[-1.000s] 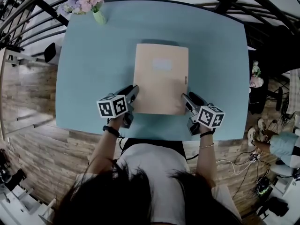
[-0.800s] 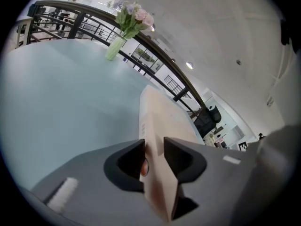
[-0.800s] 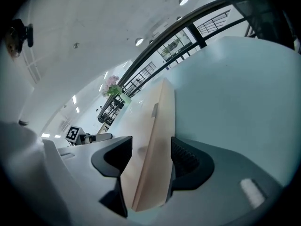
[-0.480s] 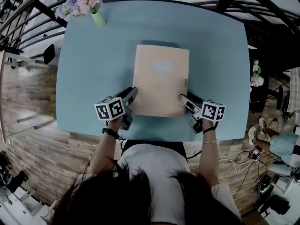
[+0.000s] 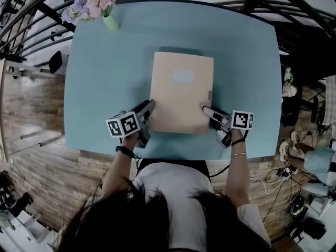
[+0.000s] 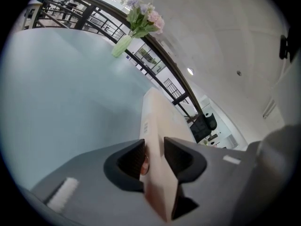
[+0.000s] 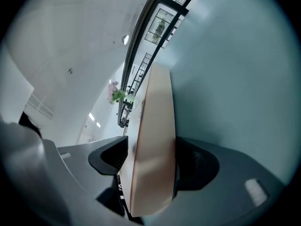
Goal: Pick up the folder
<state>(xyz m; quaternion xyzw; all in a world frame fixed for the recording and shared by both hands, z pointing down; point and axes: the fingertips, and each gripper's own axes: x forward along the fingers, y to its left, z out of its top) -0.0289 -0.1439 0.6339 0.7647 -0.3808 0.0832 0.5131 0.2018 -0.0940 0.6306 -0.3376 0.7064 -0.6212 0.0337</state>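
A peach folder (image 5: 181, 91) with a pale label lies on the light blue table (image 5: 105, 62). My left gripper (image 5: 149, 105) is at its near left corner. In the left gripper view the left gripper (image 6: 154, 157) is shut on the folder's (image 6: 157, 121) edge, both jaws against it. My right gripper (image 5: 206, 110) is at the near right corner. Its jaws have just been opening. In the right gripper view the folder's thick edge (image 7: 157, 126) stands between the right gripper's (image 7: 150, 161) jaws, against one jaw, with a small gap at the other.
A green vase of pink and purple flowers (image 5: 97, 1) stands at the table's far left corner. Black railings run behind the table. Wood floor lies to the left, and cables and a seated person's legs (image 5: 315, 161) to the right.
The right gripper has rolled, its marker cube turning over to the right, and its jaws stand wider. The folder has shifted slightly to the right. The left gripper has barely moved.
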